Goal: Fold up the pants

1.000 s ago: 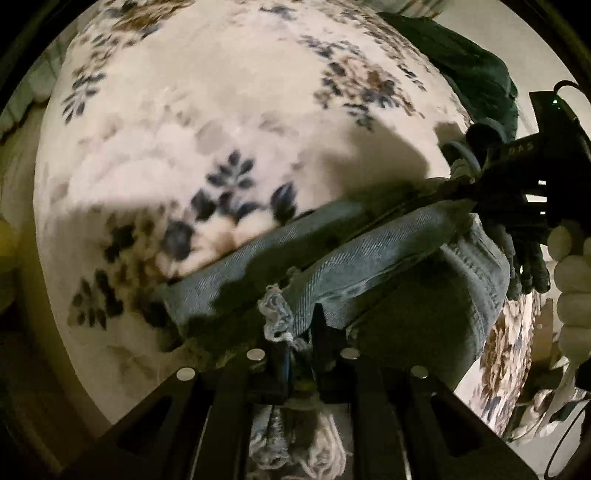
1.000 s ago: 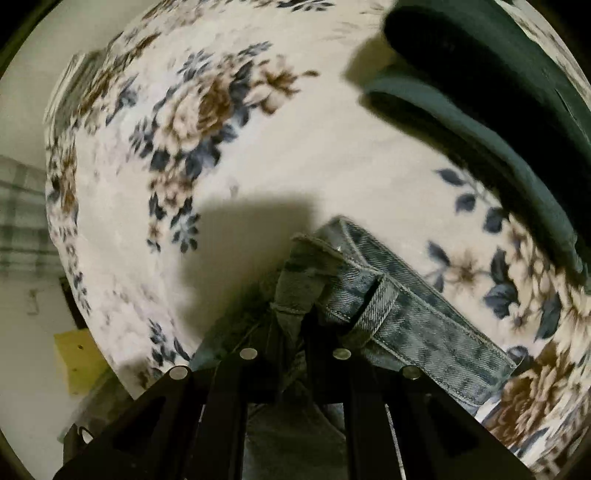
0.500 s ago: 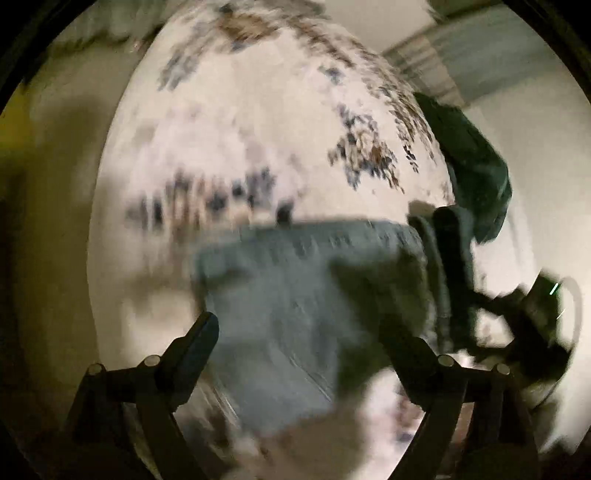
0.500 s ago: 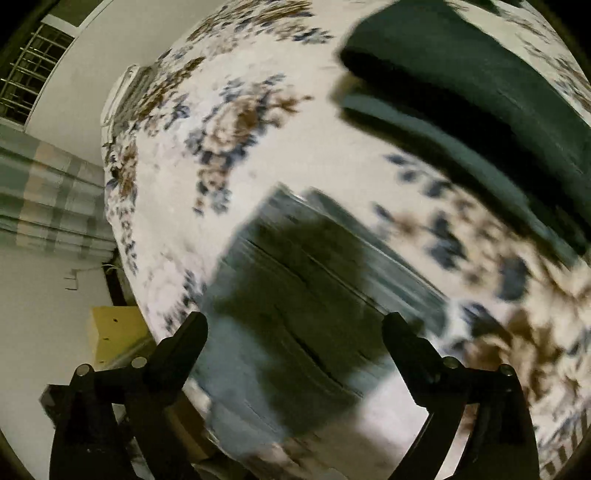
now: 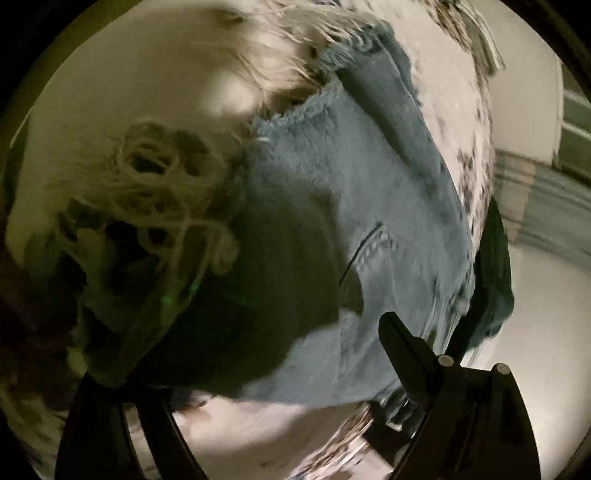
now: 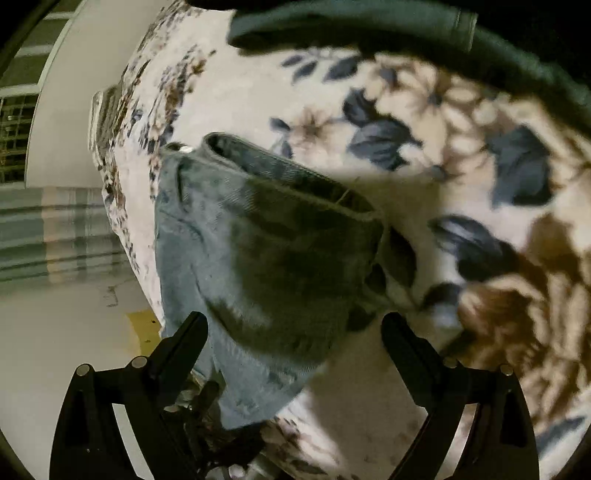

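The light blue jeans (image 5: pixel 369 206) lie folded on the floral blanket (image 5: pixel 458 92). Their frayed hems with loose white threads (image 5: pixel 155 192) fill the left of the left wrist view. My left gripper (image 5: pixel 266 354) is open and empty just above the denim. In the right wrist view the jeans (image 6: pixel 229 258) show their waistband end (image 6: pixel 280 173). My right gripper (image 6: pixel 293 332) is open and empty over that end, its shadow on the cloth.
A dark green garment (image 6: pixel 369 26) lies on the blanket (image 6: pixel 424 147) beyond the jeans and also shows in the left wrist view (image 5: pixel 495 266). Pale floor (image 6: pixel 55 332) and a yellow patch (image 6: pixel 144 328) lie past the bed's edge.
Both grippers have let go of the jeans and opened. The jeans now lie flat on the blanket. Both cameras have swung round and sit closer over the denim.
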Demonstrator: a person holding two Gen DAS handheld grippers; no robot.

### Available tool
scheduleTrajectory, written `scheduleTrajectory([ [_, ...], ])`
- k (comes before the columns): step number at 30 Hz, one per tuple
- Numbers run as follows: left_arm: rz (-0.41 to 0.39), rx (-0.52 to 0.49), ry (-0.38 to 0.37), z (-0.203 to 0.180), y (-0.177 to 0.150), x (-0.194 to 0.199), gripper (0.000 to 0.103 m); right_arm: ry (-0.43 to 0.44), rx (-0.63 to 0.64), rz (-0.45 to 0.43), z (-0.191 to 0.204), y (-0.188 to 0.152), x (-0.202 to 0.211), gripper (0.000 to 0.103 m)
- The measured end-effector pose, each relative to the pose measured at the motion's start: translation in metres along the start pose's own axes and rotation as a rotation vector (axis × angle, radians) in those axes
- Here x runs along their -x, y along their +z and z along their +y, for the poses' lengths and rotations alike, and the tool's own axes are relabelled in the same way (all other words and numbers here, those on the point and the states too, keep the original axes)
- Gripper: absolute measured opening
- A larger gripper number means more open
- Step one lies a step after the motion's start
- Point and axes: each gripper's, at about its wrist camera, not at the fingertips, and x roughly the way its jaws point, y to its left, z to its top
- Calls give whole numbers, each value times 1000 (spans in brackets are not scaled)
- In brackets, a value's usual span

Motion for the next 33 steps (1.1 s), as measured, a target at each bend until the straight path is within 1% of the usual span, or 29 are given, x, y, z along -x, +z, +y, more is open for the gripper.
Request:
scheduleTrajectory([
  [2,-32,36,-5,-4,1,1,88,31,-18,-5,-4,5,-12,97],
  [5,-72,87,2,-11,3,1,87,103,-60,-41,-13,7,-20,95],
  [6,-80,90,10,-13,3,0,82,119,-72,-53,-12,8,-22,88],
  [7,-89,87,19,-18,5,0,78,140,-85,-66,-13,8,-23,83],
  [8,-100,80,18,-19,6,-1,63,149,-102,-81,-15,7,-23,81],
  [9,-115,60,19,-26,10,2,42,152,-110,-90,-17,7,-22,67],
  [10,-123,33,9,-32,13,1,35,161,-117,-104,-19,6,-20,52],
  [11,-125,-2,-12,-39,17,2,26,168,-122,-111,-21,3,-18,50],
  [13,-121,-70,-29,-49,25,3,25,171,-120,-132,-20,-2,-11,39],
  [15,-101,-104,-37,-51,30,6,25,175,-110,-150,-17,-12,0,34],
  [18,-73,-137,-51,-49,33,11,25,177,-117,-154,-15,-28,10,34],
  [19,-59,-139,-57,-43,34,12,27,160,-109,-147,-14,-32,10,41],
  [20,-49,-132,-62,-38,37,10,32,156,-106,-141,-16,-33,10,46],
  [21,-30,-106,-64,-34,41,3,41,155,-109,-129,-19,-33,8,61],
  [22,-9,-76,-64,-28,43,-3,44,143,-114,-116,-22,-31,5,72],
  [23,-1,-46,-74,-21,45,-8,48,145,-117,-119,-25,-30,3,72],
  [24,-8,-38,-85,-19,47,-10,48,161,-117,-134,-27,-27,3,72],
  [26,-27,-59,-91,-24,50,-13,48,178,-110,-157,-30,-21,4,73],
  [27,-43,-83,-82,-28,48,-14,46,182,-107,-156,-31,-18,2,73],
  [28,-54,-104,-76,-34,47,-15,45,182,-105,-150,-32,-15,-1,73],
  [29,-64,-119,-73,-37,46,-15,42,181,-110,-149,-32,-12,-6,73],
  [30,-76,-143,-69,-41,44,-11,29,180,-110,-153,-31,-10,-10,72],
  [32,-91,-181,-74,-51,44,-6,24,156,-87,-191,-24,-10,-11,49],
  [33,-100,-204,-74,-57,45,-3,23,149,-81,-194,-23,-11,-11,46],
])
